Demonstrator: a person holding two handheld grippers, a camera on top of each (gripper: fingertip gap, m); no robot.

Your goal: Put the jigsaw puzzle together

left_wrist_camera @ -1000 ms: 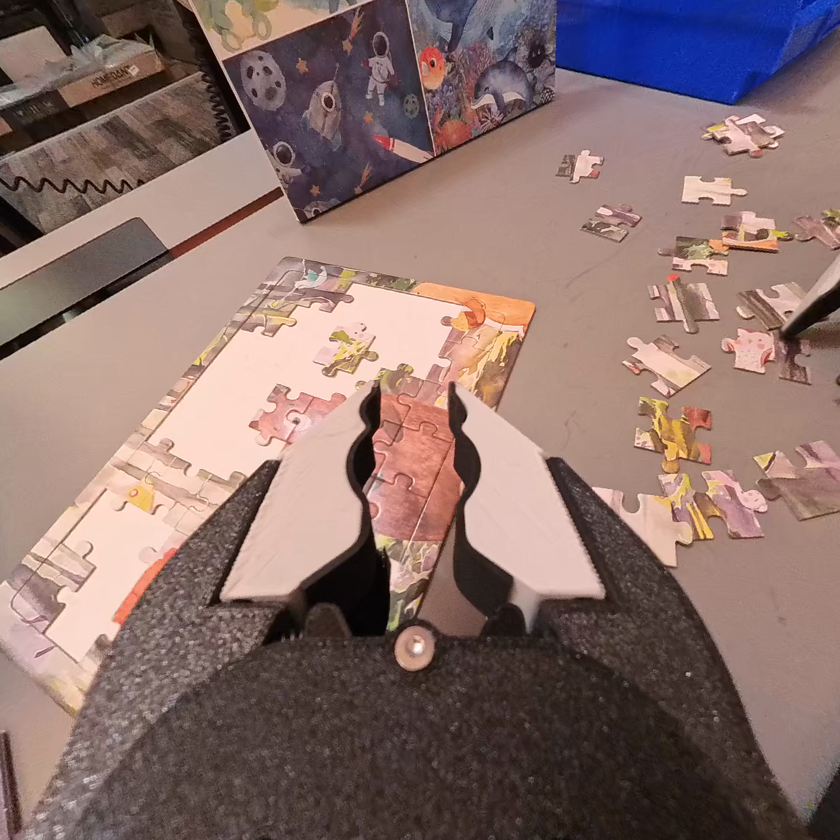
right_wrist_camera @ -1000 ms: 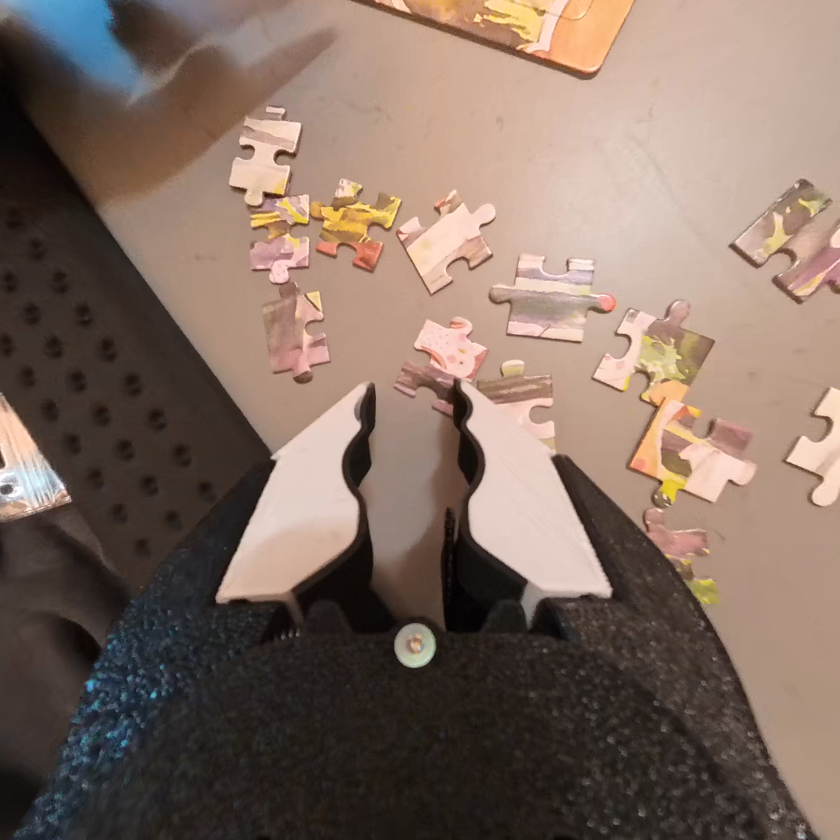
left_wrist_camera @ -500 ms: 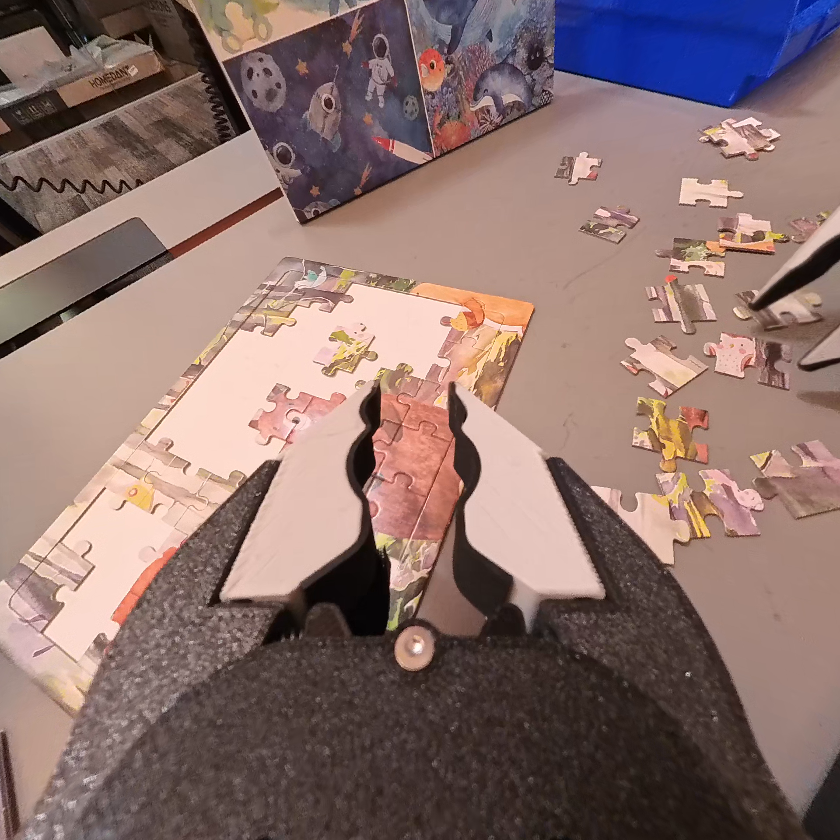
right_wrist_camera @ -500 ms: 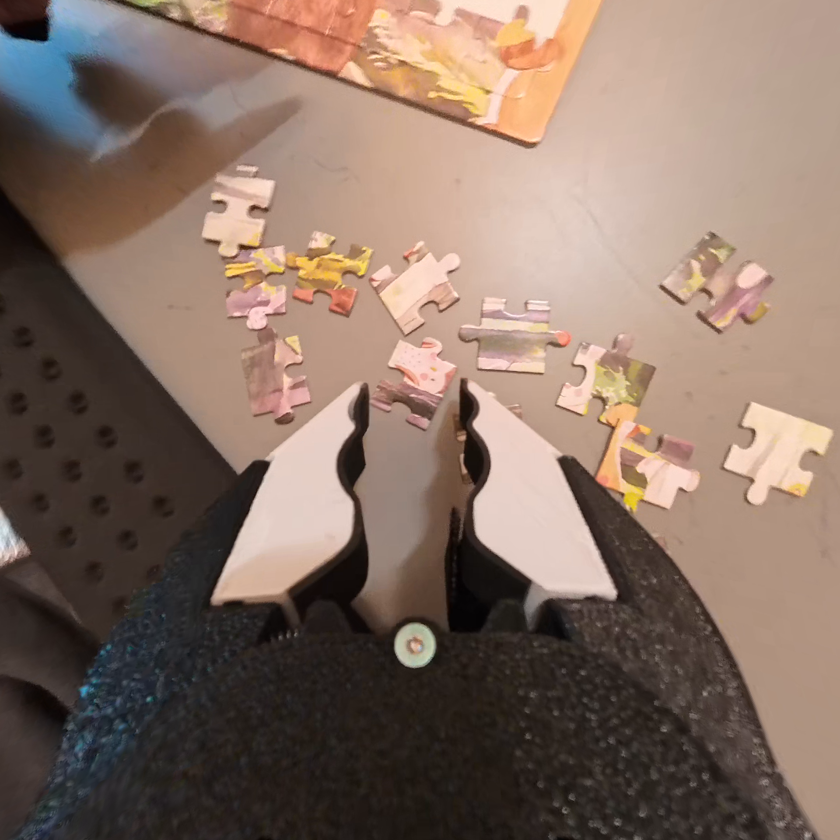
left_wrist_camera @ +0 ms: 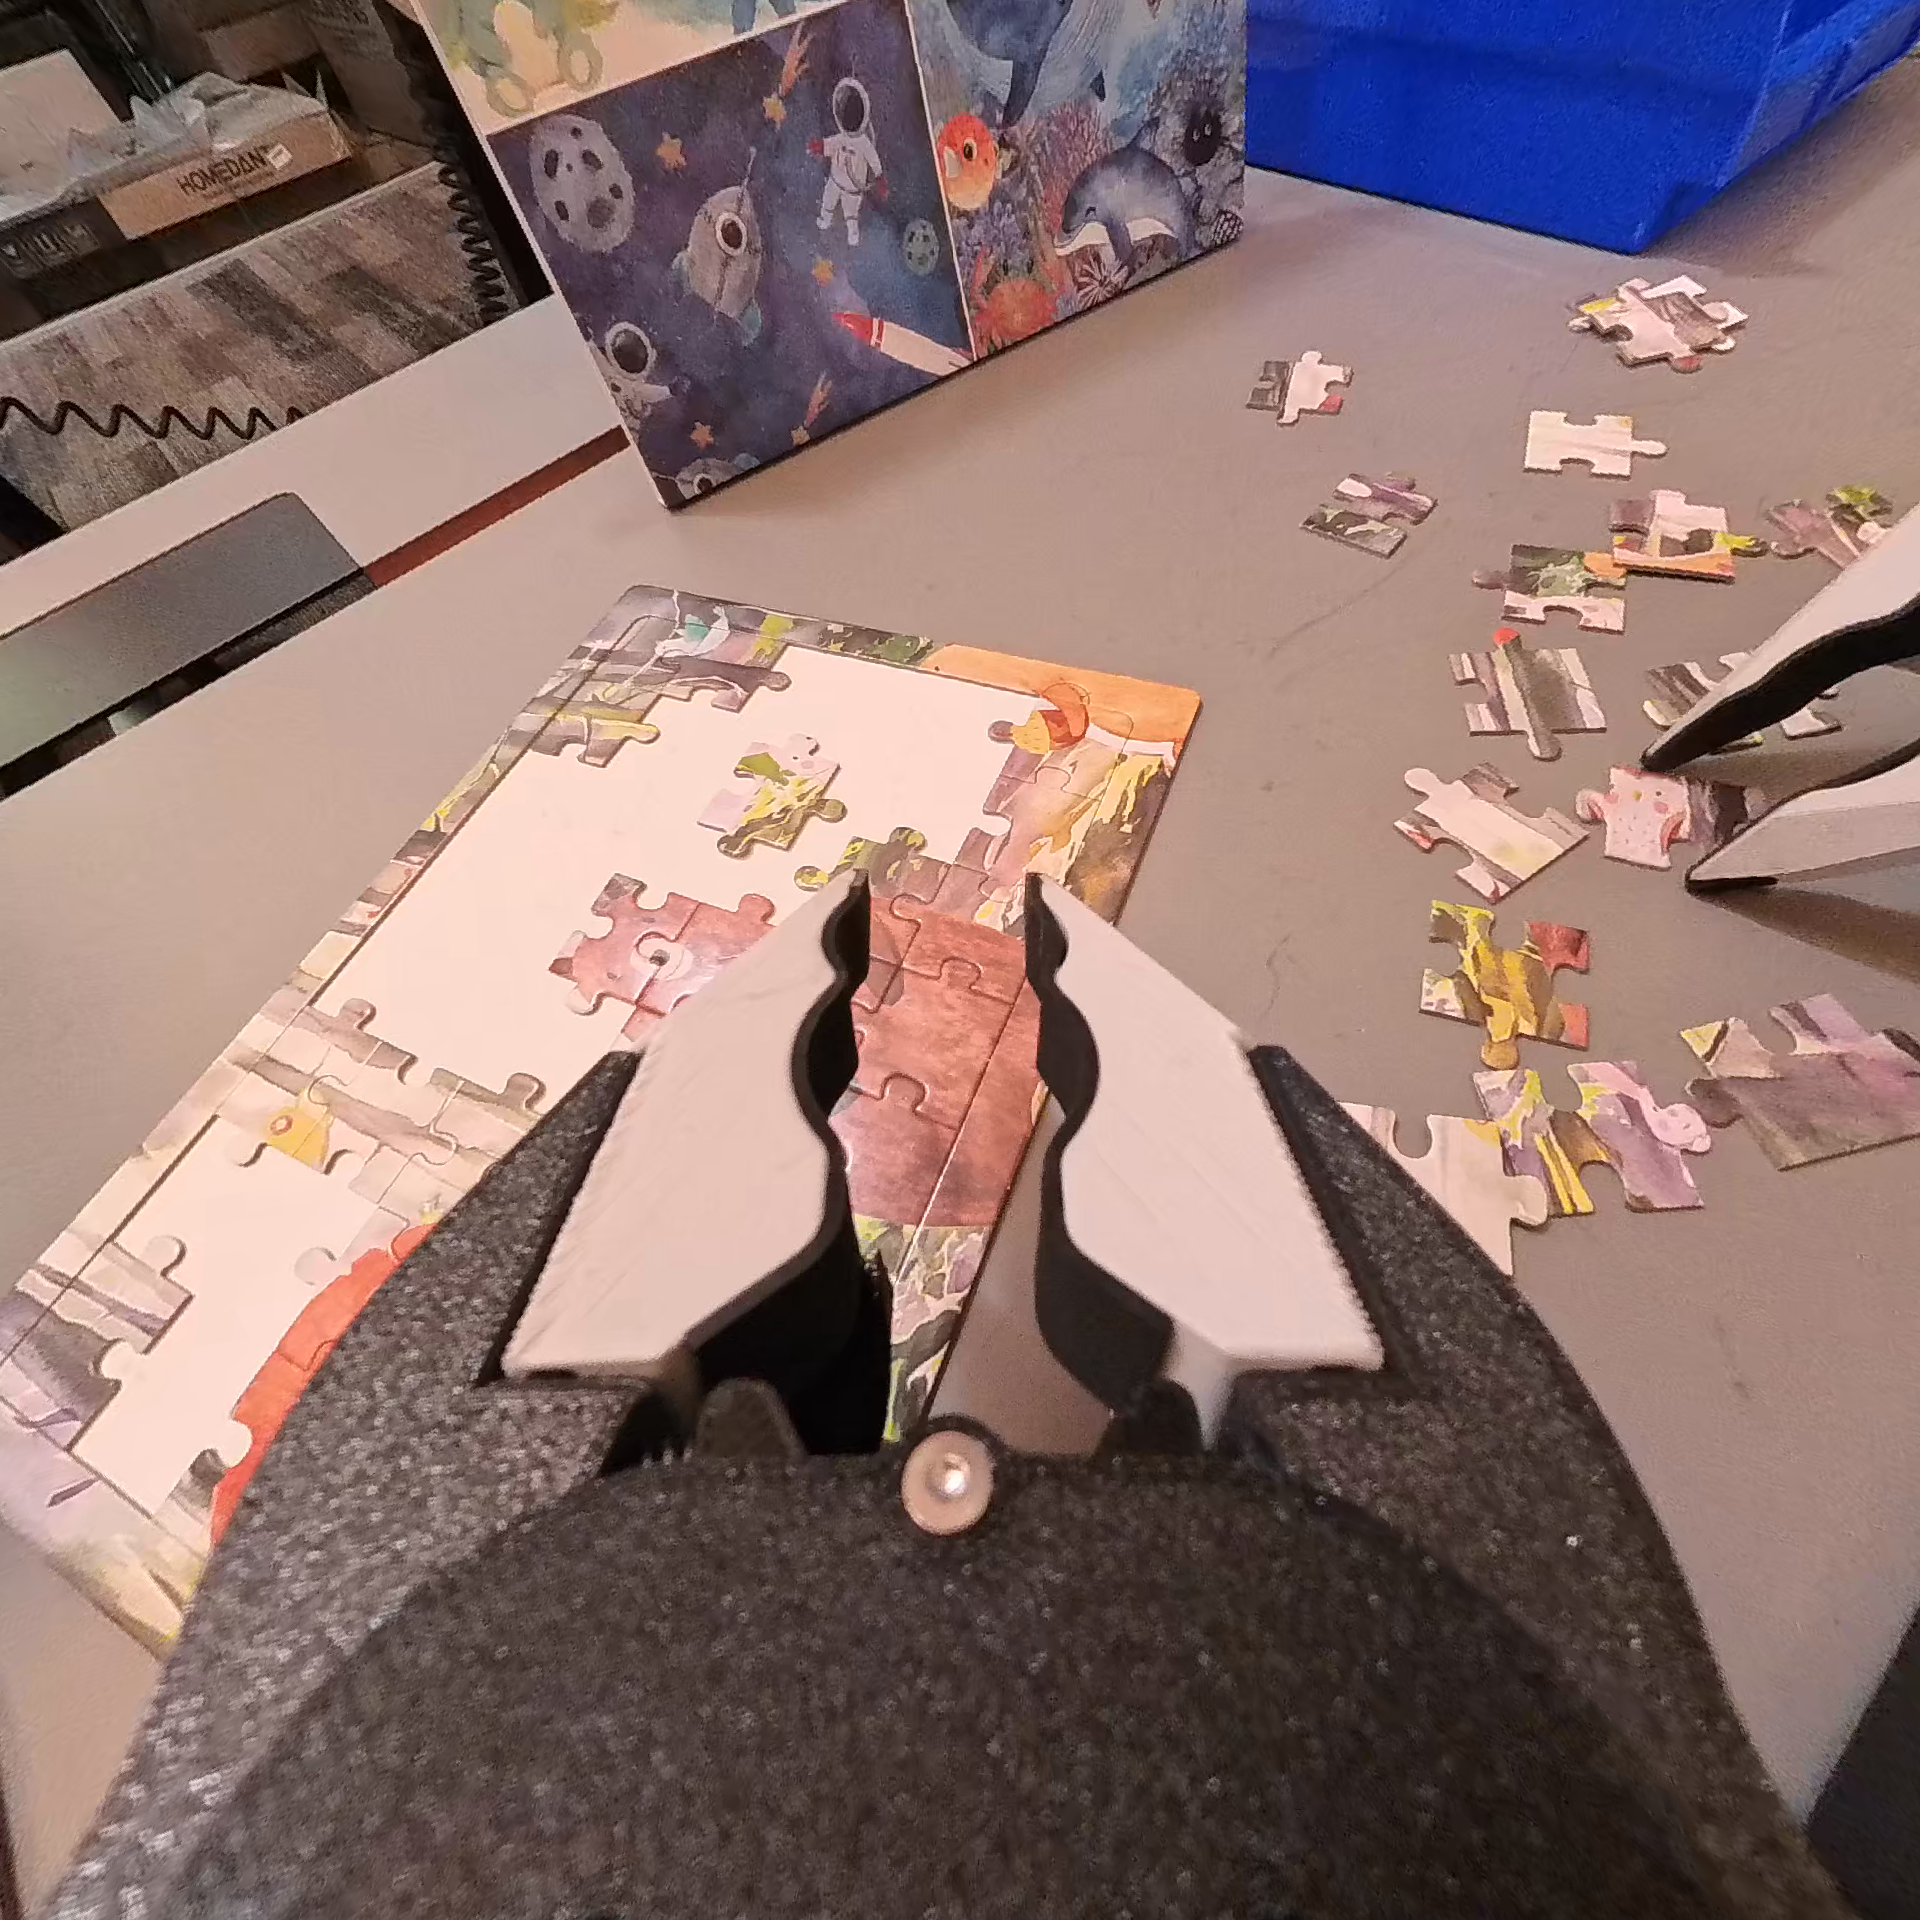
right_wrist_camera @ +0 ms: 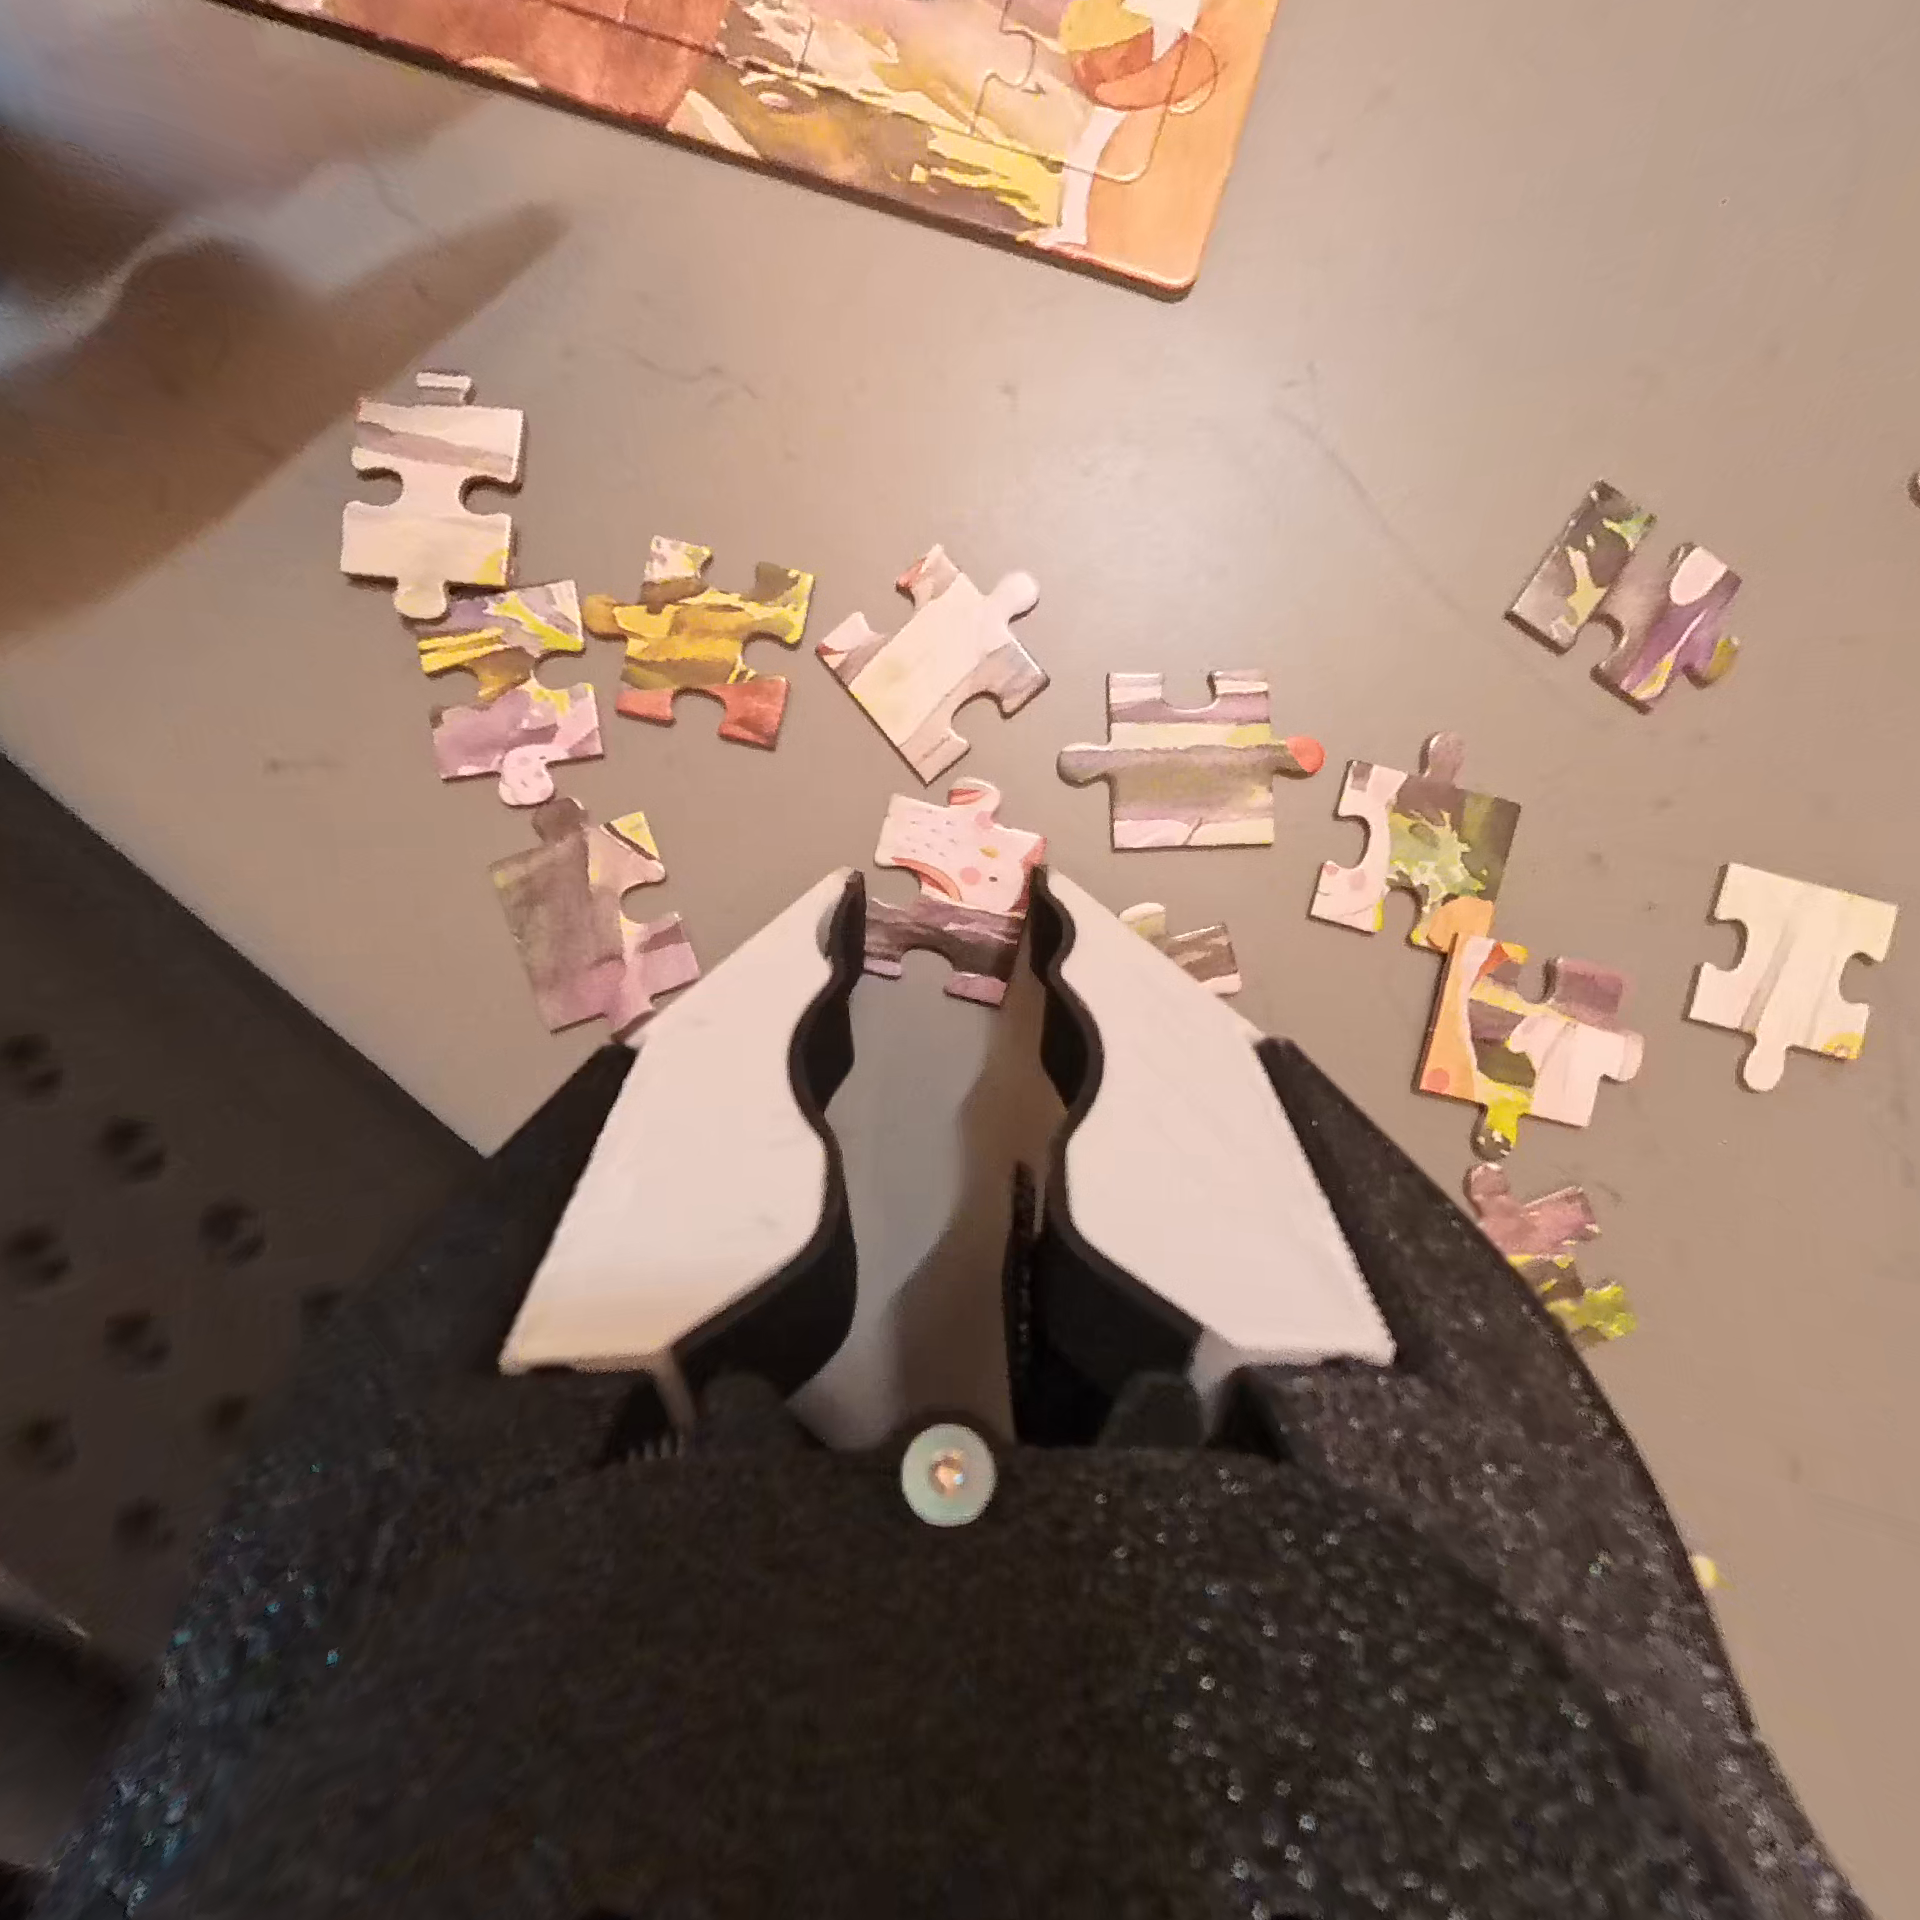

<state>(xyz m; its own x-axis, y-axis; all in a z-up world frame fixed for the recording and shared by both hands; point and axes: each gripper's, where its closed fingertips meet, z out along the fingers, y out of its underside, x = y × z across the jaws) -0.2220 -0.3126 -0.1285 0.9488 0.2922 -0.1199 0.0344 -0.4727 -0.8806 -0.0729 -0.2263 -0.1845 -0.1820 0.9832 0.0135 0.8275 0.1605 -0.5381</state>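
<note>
— Puzzle board (left_wrist_camera: 914,707) lies flat on the grey table (left_wrist_camera: 1039,540), partly filled: pieces line its edges, a brown block sits at its near right, and white backing shows through the middle. What have you got on your side?

— I hold the left gripper (left_wrist_camera: 945,881) above the board's near right part, its two fingers apart with nothing between them. Beyond the board stands an illustrated box (left_wrist_camera: 831,208) with space and sea pictures, and a blue bin (left_wrist_camera: 1558,104) sits at the far right.

— And the loose pieces?

— Scattered on the table to the right of the board, all face up. My right gripper (right_wrist_camera: 948,875) is down among them, fingers apart, tips set either side of a pink-and-purple piece (right_wrist_camera: 951,883). I cannot tell whether the tips touch it.

— What lies around that one?

— A yellow-and-red piece (right_wrist_camera: 701,644) to its far left, a pale piece (right_wrist_camera: 935,665) just beyond it, and a grey-striped piece with a red tab (right_wrist_camera: 1195,764) to its right. A white piece (right_wrist_camera: 1787,966) sits well off to the right.
</note>
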